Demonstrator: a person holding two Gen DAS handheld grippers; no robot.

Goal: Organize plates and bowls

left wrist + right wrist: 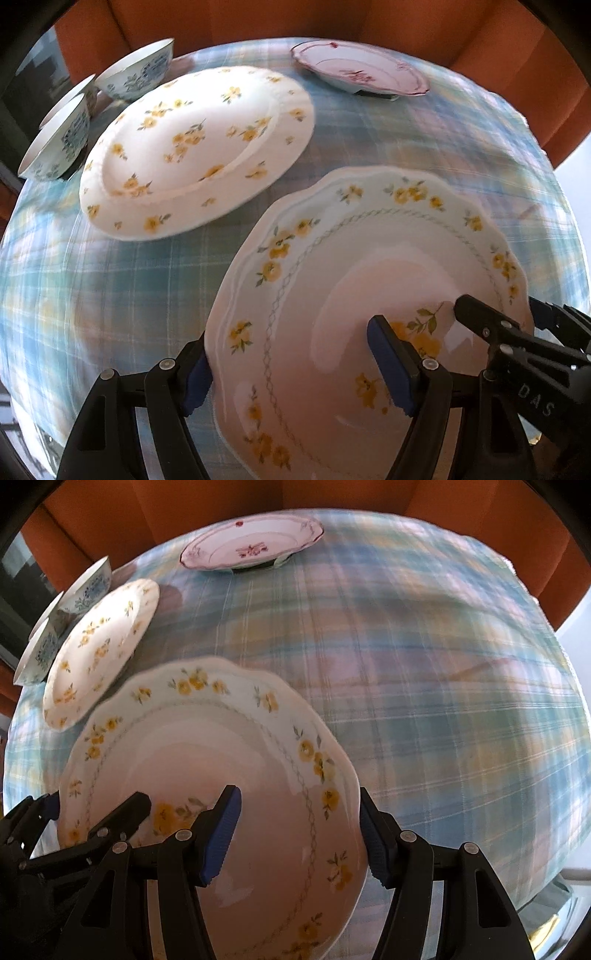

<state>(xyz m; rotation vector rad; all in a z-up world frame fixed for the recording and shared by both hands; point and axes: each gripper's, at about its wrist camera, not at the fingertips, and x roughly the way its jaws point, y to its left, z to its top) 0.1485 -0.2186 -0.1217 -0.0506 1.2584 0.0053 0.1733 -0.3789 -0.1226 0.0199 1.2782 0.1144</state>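
Scalloped plate [332, 280]: glazed ceramic, glossy, window glare on well, yellow flower print.
Round plate [195, 147]: same glazed look, smooth, beaded relief rim.
Pink-rimmed plate [255, 544]: glossy ceramic.
Bowls [136, 70]: glazed white, blue pattern.
Tablecloth [424, 686] on desk: woven plaid cloth, matt, soft.
Left tool [295, 373], right tool [299, 838]: matt black plastic arms, silver metal pins, blue ribbed rubbery pads [391, 362].
Chairs [258, 18]: orange matt upholstery.

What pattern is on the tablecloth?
The tablecloth is a plaid check in pale blue, green, pink and yellow with thin white lines, clearest in the right wrist view.
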